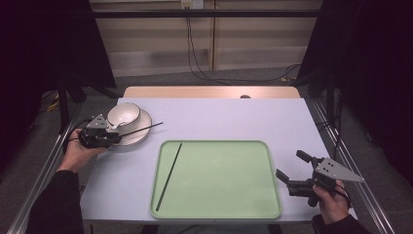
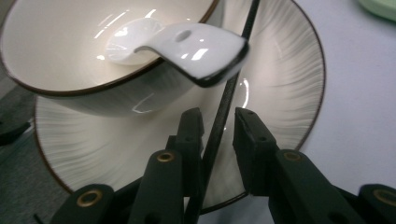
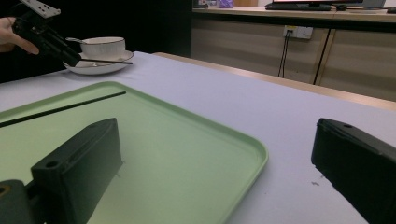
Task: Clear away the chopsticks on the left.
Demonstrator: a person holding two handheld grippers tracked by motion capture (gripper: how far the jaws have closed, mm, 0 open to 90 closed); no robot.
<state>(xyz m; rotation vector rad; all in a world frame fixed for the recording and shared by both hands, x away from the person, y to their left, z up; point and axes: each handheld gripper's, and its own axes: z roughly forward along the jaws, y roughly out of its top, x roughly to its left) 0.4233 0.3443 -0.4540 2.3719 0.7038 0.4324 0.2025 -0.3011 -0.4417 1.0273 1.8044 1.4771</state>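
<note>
A pale lilac-grey table (image 1: 219,117) stands in a dim room with a wood-panelled back wall, cables trailing down it and dark screens at either side. At the table's far left a ribbed white plate (image 1: 138,132) with a dark rim carries a white bowl (image 1: 123,114), and a white ceramic spoon (image 2: 187,46) lies in the bowl with its handle hanging out over the rim. A black chopstick (image 1: 141,128) rests across the plate, its tip reaching out past the plate's right edge over the table. The left gripper (image 1: 111,138), held in the person's left hand (image 1: 78,153) at the plate's near-left edge, has this chopstick between its jaws: in the left gripper view the two black pads stand narrow on either side of the stick, one close against it and the other a slim gap away, so a firm squeeze cannot be told. A second black chopstick (image 1: 169,176) lies inside the green tray (image 1: 272,195) in the middle of the table, running lengthwise beside the tray's left wall. The right gripper (image 1: 291,168) sits in the person's right hand (image 1: 331,200) just off the tray's right edge, low over the table, its jaws spread wide with nothing between them; the right gripper view looks across the tray toward the plate.
</note>
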